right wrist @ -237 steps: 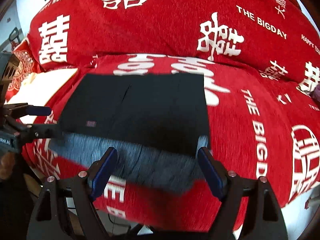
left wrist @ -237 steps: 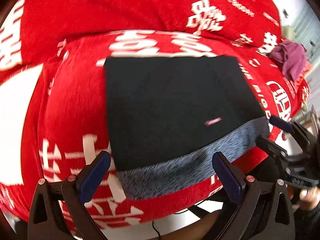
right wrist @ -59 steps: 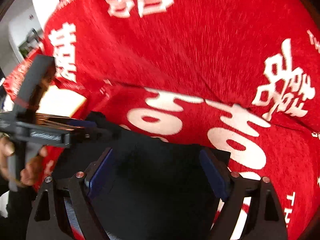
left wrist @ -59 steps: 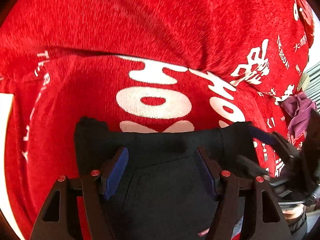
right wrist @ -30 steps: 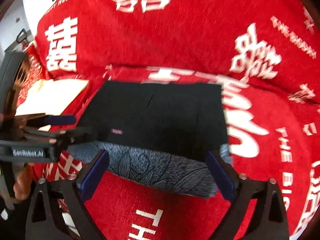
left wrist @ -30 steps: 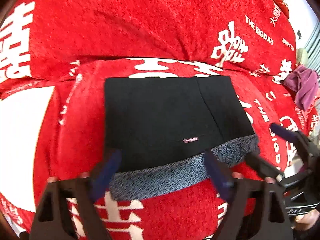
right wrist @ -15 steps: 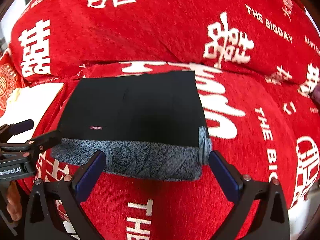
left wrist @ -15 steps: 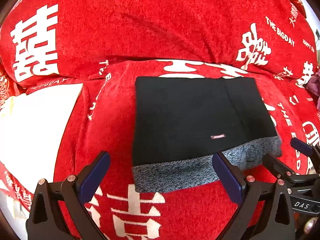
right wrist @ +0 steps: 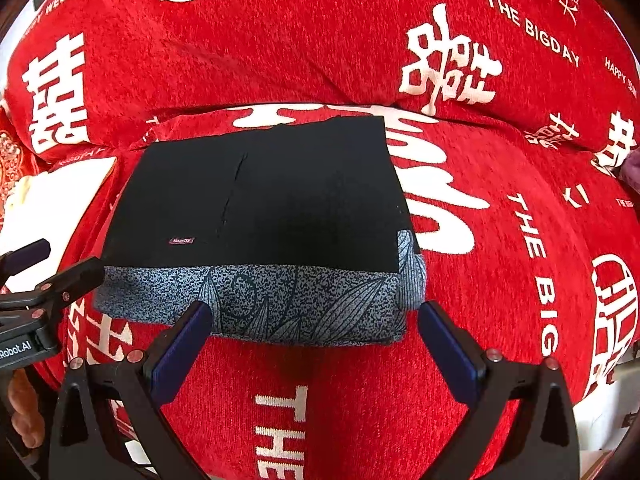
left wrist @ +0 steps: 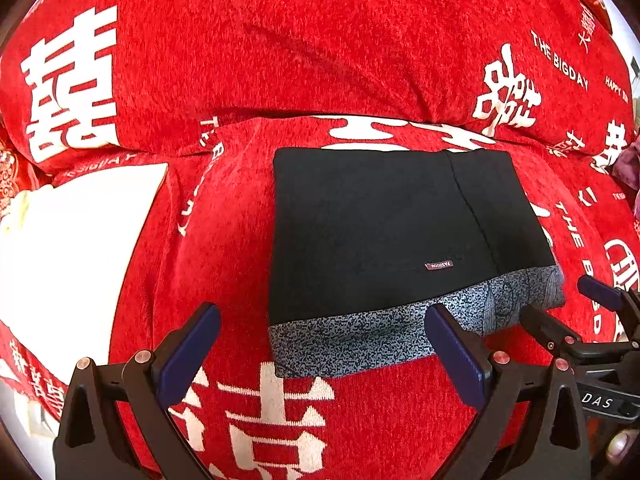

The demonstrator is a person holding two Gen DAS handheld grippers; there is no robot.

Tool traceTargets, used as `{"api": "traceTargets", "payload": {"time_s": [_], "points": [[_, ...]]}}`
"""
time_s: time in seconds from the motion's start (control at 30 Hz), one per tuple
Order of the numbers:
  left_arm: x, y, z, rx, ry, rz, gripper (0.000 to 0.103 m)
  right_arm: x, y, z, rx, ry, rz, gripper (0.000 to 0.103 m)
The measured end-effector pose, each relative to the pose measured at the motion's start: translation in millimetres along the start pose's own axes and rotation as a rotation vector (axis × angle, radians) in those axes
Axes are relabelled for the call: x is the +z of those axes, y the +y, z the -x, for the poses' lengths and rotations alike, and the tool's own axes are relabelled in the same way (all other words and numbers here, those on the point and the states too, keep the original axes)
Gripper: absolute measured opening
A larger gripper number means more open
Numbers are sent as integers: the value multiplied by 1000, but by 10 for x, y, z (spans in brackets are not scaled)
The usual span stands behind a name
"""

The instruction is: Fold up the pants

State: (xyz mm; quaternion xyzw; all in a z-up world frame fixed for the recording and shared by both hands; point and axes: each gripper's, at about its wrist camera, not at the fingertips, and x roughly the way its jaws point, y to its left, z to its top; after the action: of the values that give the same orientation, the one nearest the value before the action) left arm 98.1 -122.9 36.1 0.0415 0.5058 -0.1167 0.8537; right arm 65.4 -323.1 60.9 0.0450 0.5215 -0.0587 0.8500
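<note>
The pants (left wrist: 384, 232) lie folded into a flat black rectangle on the red sofa cover (left wrist: 280, 60), a grey patterned layer (right wrist: 256, 300) showing along the near edge; how many layers sit beneath is hidden. A purple cloth (left wrist: 628, 168) is cut off at the frame's right rim, perhaps a garment. The left tool (left wrist: 320, 344) and right tool (right wrist: 312, 336) both hang spread wide and empty, just short of the near edge. Bare red cover lies around the fold on every side.
</note>
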Motion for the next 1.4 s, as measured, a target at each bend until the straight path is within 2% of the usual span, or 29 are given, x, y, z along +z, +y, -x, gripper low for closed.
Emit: {"api": "traceTargets", "payload": {"time_s": [0.17,0.37,0.63,1.4], "points": [[-26,0,63,63,-36,-1,102,17,0,-10,1,2,8,102],[-52,-54,80,46,-36,-45,102,26,27,-20,-1,6,17,102],[-76,-55,163,-8,-69,-16,102,24,55,-42,-21,11,27,102],[-95,-46,174,5,-57,-13,102,47,101,-33,1,15,27,102]]}}
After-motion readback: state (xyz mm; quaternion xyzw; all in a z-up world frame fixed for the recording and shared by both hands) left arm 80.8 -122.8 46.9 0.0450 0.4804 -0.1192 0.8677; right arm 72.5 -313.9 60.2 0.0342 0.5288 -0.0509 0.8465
